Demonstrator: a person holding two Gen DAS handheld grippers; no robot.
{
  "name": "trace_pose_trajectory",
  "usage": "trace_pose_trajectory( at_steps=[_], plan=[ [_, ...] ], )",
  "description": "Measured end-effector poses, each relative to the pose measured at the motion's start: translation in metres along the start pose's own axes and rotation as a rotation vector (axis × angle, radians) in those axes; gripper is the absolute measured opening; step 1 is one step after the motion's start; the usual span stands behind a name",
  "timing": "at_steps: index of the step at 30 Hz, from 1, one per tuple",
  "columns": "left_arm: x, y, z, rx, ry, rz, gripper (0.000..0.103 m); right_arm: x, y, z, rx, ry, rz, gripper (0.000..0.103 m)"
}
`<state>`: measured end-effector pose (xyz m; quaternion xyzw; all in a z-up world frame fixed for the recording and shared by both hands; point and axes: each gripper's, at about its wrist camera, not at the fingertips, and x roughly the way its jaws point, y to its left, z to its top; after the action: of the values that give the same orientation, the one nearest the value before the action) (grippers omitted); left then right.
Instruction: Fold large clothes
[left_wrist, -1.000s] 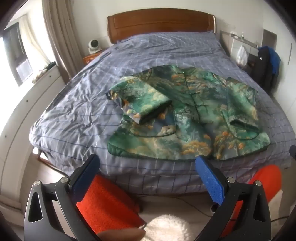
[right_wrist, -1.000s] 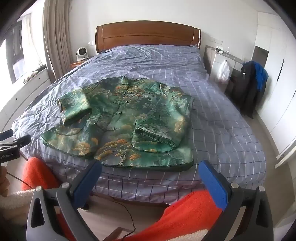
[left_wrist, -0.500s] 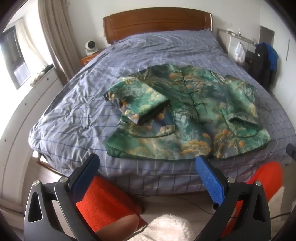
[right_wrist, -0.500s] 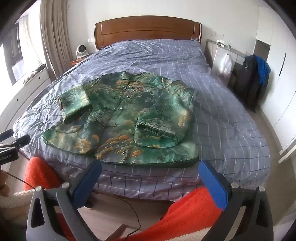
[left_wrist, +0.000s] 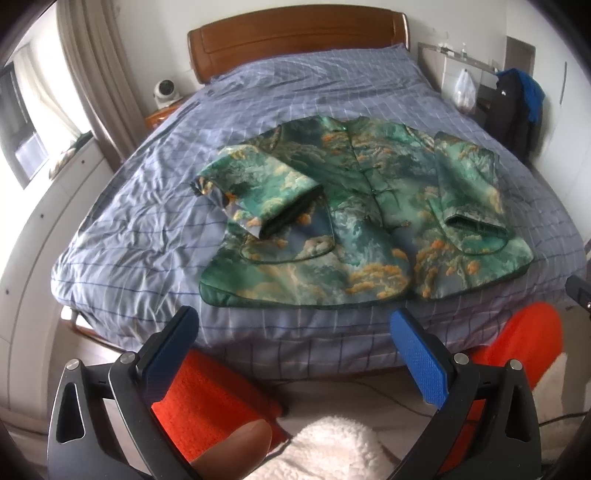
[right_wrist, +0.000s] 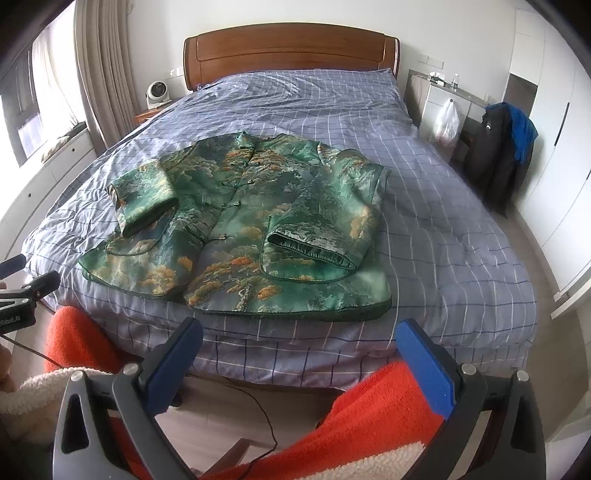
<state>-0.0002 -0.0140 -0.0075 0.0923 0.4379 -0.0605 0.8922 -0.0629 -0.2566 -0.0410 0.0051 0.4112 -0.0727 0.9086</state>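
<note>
Green brocade jacket (right_wrist: 243, 225) lies flat near the foot edge of the checked bed (right_wrist: 443, 229), both sleeves folded inward. Left gripper (left_wrist: 295, 354) and right gripper (right_wrist: 299, 362) hover before it, jaws apart, empty.

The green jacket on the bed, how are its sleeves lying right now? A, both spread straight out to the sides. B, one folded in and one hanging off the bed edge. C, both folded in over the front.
C: both sleeves of the green jacket lie folded inward across its front, cuffs toward the hem, on the bed.
</note>
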Motion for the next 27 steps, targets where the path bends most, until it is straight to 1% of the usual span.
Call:
trace_pose_trajectory(
  at_steps=[27],
  plan=[
    [0.0043,-0.0055,-0.0021,0.015,0.009,0.008,0.103,0.0019,0.0062,0.0000,0.001,0.005,0.024,0.103]
  ],
)
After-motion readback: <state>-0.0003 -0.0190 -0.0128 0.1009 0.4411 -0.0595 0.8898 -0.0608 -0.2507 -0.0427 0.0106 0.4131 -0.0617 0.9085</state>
